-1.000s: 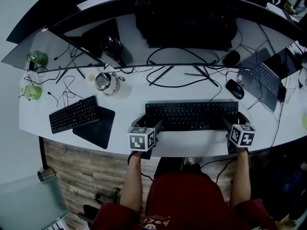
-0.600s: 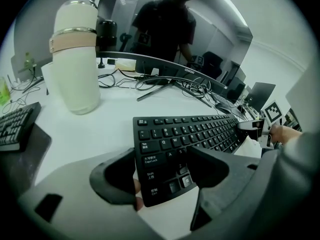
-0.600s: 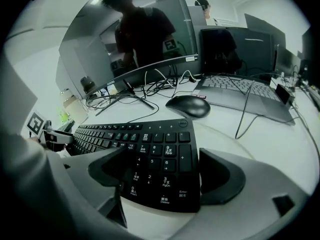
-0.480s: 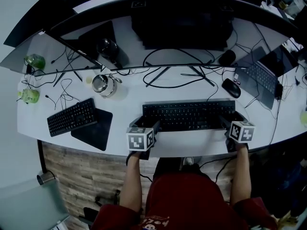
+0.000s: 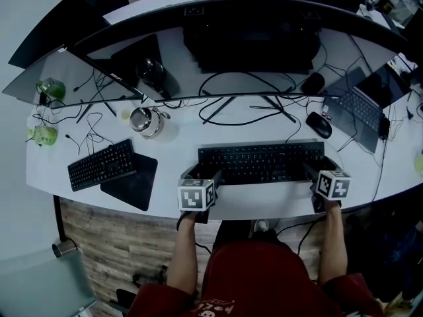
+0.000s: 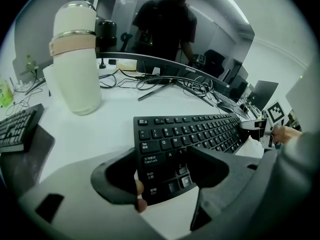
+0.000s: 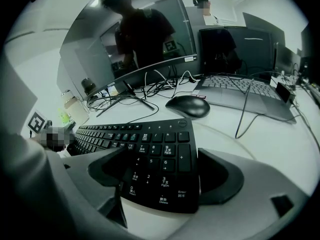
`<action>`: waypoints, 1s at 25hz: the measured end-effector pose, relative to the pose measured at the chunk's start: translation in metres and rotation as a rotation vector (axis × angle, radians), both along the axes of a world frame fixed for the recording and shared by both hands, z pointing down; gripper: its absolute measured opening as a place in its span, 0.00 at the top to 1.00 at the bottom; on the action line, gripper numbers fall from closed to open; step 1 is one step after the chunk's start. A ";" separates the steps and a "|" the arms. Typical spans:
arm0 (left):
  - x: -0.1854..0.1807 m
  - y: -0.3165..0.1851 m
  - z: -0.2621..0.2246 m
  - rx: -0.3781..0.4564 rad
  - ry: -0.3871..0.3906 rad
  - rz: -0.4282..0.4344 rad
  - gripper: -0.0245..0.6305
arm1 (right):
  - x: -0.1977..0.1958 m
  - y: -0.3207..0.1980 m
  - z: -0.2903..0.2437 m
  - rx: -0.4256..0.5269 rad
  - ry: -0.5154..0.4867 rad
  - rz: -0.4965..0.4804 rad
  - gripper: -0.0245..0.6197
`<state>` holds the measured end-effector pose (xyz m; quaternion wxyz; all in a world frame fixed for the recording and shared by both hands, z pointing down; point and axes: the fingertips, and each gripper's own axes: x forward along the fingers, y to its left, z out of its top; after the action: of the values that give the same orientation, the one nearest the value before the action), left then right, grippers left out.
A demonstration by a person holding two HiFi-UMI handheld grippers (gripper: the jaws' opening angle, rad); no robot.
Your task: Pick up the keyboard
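off to the left of my left gripper [image 5: 201, 175] [image 6: 162, 176] a small second keyboard [image 5: 102, 164] [image 6: 15, 129] lay partly on a black mat [image 5: 135, 180]. ahead of that gripper and a little left stood a pale flask [image 5: 144, 119] [image 6: 75, 59], upright on the white desk [image 5: 264, 200]. the left gripper's jaws were spread wide. the left end of the black keyboard [image 5: 261, 162] [image 6: 195, 134] [image 7: 145, 149] sat between them. the outer jaw was right at the keyboard's left edge. the inner jaw reached over the keys near the front corner. i could not tell whether either jaw pressed on it.

the keyboard ran straight across from one gripper to the other, parallel to the desk's front edge. ahead of it loose black cables trailed under a wide curved monitor [image 5: 251, 25].

my right gripper [image 5: 322, 170] [image 7: 165, 179] had its jaws just as wide. the number-pad end lay between them. the outer jaw sat just beside the keyboard's right edge and the inner jaw lay over the keys. ahead of this gripper a black mouse [image 5: 318, 124] [image 7: 187, 105] rested near the keyboard's far right corner. farther ahead and to the right an open laptop [image 5: 360, 104] [image 7: 245, 91] sat with cables draped around it.
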<state>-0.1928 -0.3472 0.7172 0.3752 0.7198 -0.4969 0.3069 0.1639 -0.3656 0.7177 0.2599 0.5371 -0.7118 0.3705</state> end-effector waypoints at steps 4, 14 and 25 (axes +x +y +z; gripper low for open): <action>0.000 0.003 -0.004 0.011 -0.004 -0.008 0.47 | 0.000 0.004 -0.001 0.006 0.000 0.001 0.33; -0.002 0.007 -0.031 0.086 -0.017 -0.036 0.47 | -0.002 0.010 -0.025 0.103 -0.014 -0.003 0.33; -0.004 -0.003 -0.100 0.271 -0.020 -0.071 0.47 | -0.003 -0.008 -0.095 0.300 -0.017 -0.024 0.33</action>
<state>-0.1970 -0.3503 0.6173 0.2801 0.7426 -0.5629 0.2307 0.1609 -0.3739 0.6227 0.1751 0.5584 -0.7676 0.2615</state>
